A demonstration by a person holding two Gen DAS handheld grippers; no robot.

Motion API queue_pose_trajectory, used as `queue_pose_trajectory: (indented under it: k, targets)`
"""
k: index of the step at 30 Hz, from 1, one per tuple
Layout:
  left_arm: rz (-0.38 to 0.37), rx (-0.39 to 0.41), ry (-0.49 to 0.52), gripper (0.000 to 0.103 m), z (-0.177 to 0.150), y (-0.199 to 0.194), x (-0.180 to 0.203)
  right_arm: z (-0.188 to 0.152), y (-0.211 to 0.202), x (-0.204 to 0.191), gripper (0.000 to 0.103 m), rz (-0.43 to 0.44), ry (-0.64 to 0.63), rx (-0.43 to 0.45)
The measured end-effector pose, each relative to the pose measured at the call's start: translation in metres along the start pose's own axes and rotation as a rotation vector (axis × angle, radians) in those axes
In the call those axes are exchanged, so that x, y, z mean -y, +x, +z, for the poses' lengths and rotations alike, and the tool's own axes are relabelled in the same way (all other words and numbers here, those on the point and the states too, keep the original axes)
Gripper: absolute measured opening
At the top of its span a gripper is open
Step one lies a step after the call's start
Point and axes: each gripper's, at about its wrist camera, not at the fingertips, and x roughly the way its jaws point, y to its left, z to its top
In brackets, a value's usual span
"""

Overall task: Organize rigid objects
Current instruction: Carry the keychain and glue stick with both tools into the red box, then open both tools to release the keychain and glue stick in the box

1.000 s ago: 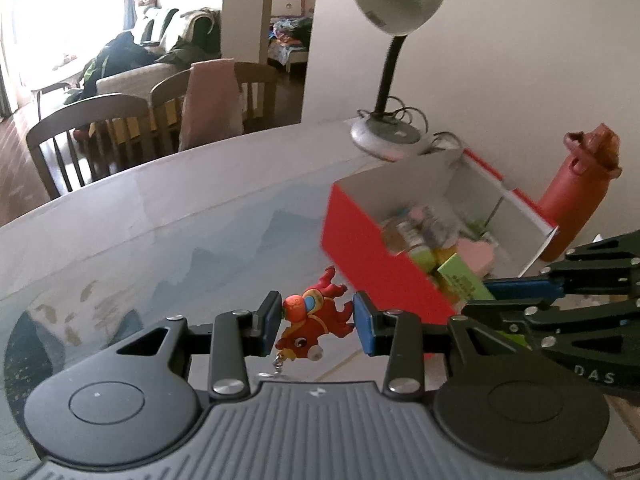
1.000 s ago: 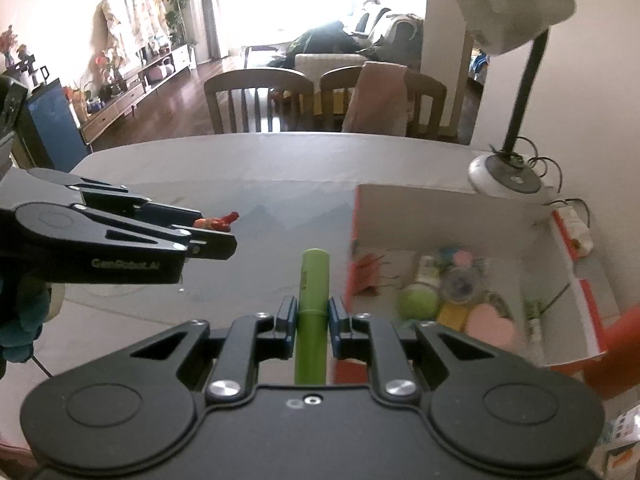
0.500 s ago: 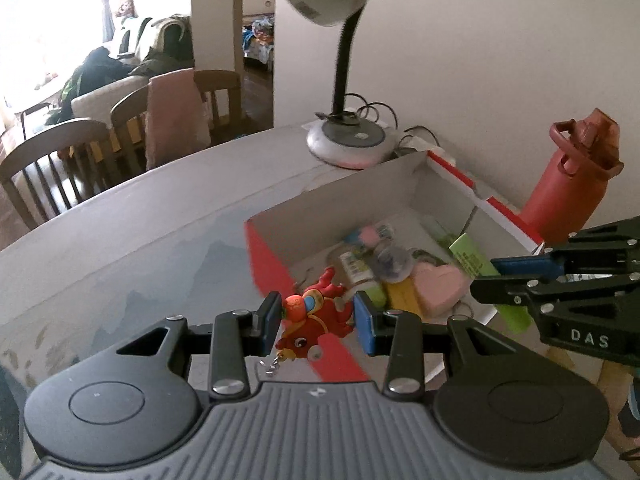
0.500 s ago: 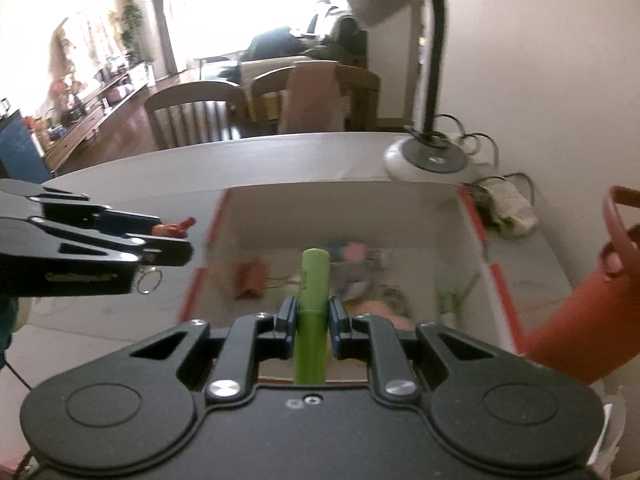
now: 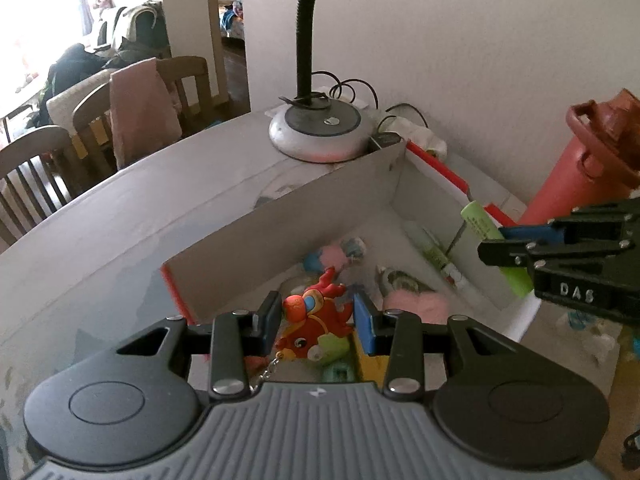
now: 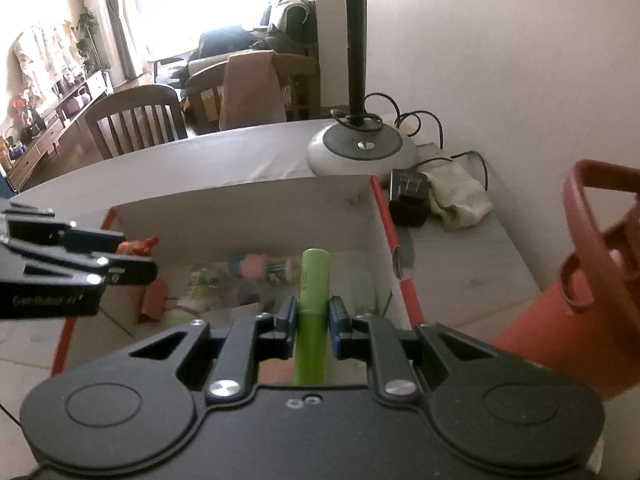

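Note:
My left gripper (image 5: 316, 318) is shut on a red fish keychain toy (image 5: 316, 322) and holds it above the inside of the red-and-white cardboard box (image 5: 320, 204). My right gripper (image 6: 313, 320) is shut on a green tube (image 6: 313, 300), also above the box (image 6: 240, 208); the tube also shows in the left wrist view (image 5: 494, 250), at the box's right side. The left gripper appears in the right wrist view at the box's left edge (image 6: 132, 264), with the toy's tail (image 6: 138, 246) showing. Several small items lie in the box.
A desk lamp's base (image 5: 320, 130) and cables stand behind the box by the wall. A red water bottle (image 5: 580, 176) stands to the box's right. A black adapter and a white cloth (image 6: 452, 196) lie behind the box. Wooden chairs (image 5: 48, 168) stand beyond the table.
Both grippers have moved forward and right, from beside the box's red front wall to above its inside. Each has kept hold of its object.

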Motion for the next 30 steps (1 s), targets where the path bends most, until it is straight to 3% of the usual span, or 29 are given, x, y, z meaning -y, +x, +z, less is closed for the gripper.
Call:
queue_pose_trajectory:
  k: [7, 16, 25, 30]
  targets:
    - [0.018, -0.032, -0.010, 0.038, 0.025, 0.043, 0.002, 0.003, 0.036, 0.002, 0.015, 0.013, -0.033, -0.043]
    - [0.041, -0.099, -0.008, 0.038, 0.032, 0.086, 0.002, 0.009, 0.078, 0.002, 0.015, 0.009, -0.063, -0.113]
    - [0.022, -0.149, 0.006, 0.038, 0.030, 0.108, 0.004, 0.008, 0.091, -0.002, 0.015, 0.007, -0.092, -0.170]
    - [0.011, -0.153, 0.022, 0.038, 0.030, 0.110, 0.007, 0.009, 0.091, -0.002, 0.021, 0.015, -0.089, -0.187]
